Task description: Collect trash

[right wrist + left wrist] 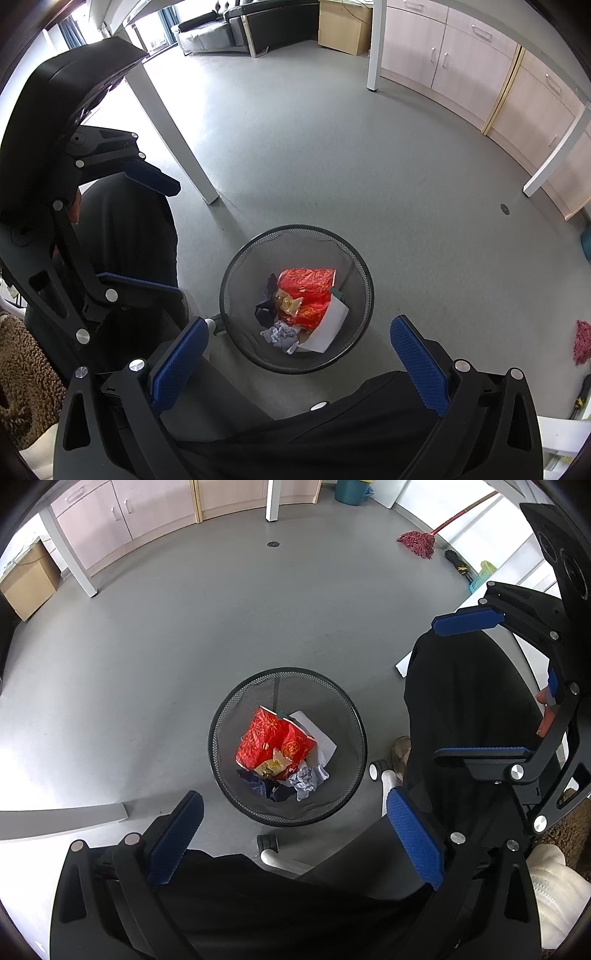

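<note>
Hovering above a black mesh bin (288, 746) that stands on the grey floor, both grippers are spread wide with nothing between their blue pads. The left gripper (295, 843) hangs over the bin's near rim; the right gripper (303, 363) does the same from the other side, and each shows in the other's view, equally open. By my reading the drop has been made and the hands are free for another piece. The next move calls for finding loose rubbish, and none shows on the open floor in either view, so the search must turn elsewhere.

Inside the bin lies crumpled red wrapping (275, 744) with gold print, a white sheet of paper (319, 734) against the wall, a pale crumpled wad (304, 781) and some dark scraps (264, 786). The heap sits low, well under the rim.
</note>
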The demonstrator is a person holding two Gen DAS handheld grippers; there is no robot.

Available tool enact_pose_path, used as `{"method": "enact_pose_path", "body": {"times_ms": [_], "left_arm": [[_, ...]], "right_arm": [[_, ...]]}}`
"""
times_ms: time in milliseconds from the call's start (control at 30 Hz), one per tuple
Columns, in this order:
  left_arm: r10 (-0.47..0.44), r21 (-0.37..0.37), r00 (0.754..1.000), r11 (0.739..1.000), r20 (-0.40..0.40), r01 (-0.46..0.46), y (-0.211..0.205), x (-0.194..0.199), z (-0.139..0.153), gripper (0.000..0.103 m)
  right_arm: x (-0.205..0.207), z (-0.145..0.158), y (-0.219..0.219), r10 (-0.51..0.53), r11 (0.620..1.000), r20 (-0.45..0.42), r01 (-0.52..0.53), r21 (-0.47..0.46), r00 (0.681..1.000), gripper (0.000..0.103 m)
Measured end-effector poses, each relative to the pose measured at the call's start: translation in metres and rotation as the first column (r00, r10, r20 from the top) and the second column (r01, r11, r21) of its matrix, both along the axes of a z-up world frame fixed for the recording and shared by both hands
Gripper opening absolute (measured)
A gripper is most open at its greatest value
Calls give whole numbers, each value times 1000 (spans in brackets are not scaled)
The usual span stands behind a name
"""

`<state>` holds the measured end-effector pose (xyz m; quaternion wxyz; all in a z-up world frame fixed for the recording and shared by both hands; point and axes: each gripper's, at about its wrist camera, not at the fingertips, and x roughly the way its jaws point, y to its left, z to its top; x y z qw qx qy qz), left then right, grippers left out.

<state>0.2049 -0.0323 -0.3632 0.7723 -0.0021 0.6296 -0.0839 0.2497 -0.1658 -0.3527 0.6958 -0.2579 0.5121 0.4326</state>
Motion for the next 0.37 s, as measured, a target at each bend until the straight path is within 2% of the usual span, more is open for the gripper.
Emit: {"method": "enact_pose_path", "body": {"times_ms": [367], "left_arm": [[-16, 2, 1000, 1000, -9, 16, -2, 0, -2, 98]], "right_arm": [[0, -2, 1, 3, 1000, -1, -3, -8, 1000, 100]]}}
